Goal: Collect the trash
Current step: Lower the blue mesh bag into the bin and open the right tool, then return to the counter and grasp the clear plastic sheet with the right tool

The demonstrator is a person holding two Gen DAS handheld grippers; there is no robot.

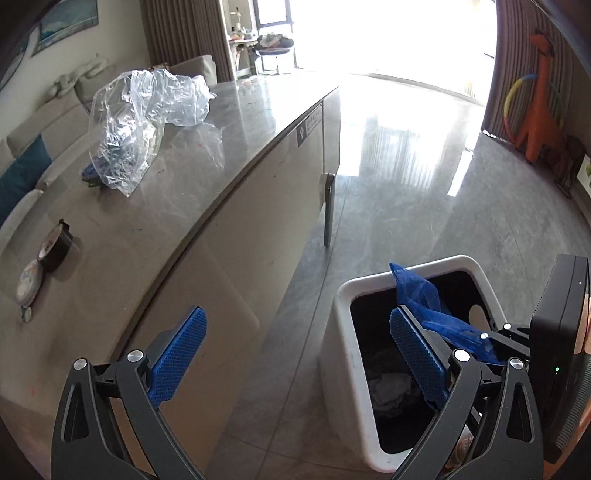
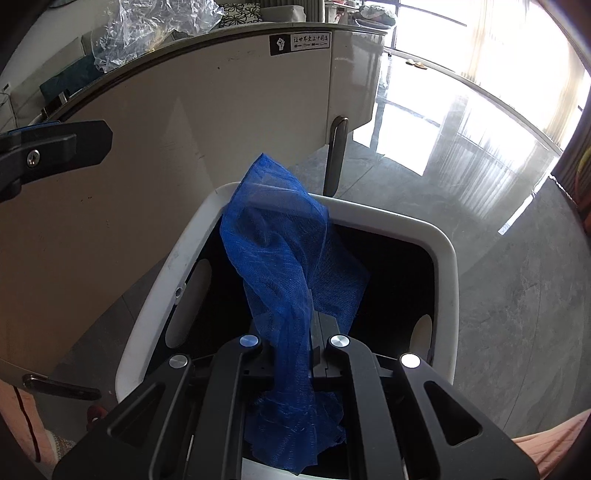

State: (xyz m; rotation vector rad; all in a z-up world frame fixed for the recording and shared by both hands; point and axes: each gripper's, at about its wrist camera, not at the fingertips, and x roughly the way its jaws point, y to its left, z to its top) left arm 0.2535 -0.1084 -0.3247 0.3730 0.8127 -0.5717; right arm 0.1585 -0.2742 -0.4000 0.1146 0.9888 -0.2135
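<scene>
Right fingers: hidden behind the blue net (image 2: 284, 266) bunched between them. Bin (image 2: 448, 254): near rim covered by the right gripper (image 2: 317, 332); contents dark, only pale crumpled matter (image 1: 388, 387) discernible. Items under the plastic bag (image 1: 147, 122): dark blue, not identifiable. Sticker (image 2: 300, 43) text: too small to read. Window (image 1: 388, 33): overexposed, nothing legible.

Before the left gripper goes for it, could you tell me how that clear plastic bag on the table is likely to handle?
The clear plastic bag looks crumpled and thin, so probably floppy and light. On the glossy table it may slide when nudged.
</scene>
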